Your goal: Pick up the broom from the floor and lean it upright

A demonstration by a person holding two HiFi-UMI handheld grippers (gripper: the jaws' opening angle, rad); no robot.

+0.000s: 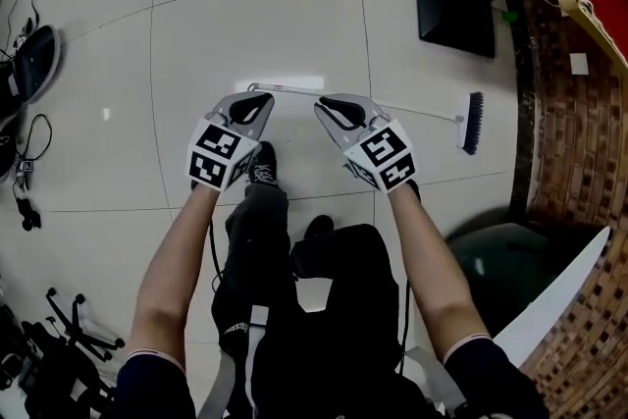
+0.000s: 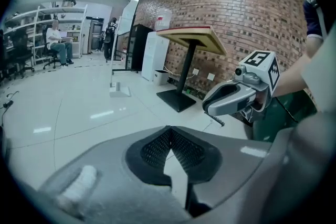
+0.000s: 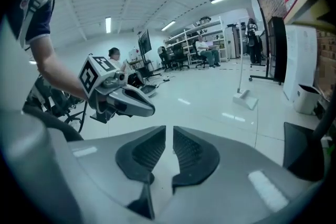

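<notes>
Broom lies flat on floor, not upright. Bristle head near brick wall, probably leaning place. Both grippers point down over handle's free half, seemingly to reach it; contact not visible. Left gripper pressed together, empty. Right gripper slightly spread, empty.

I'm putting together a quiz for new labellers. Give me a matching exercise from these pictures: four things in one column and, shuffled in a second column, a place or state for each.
Things:
1 broom
2 left claw
3 right claw
4 table foot

Places and states:
A jaws slightly apart, empty
B lying flat on the floor
C dark flat plate near the brick wall
D jaws together, empty

Pairs: 1-B, 2-D, 3-A, 4-C
</notes>
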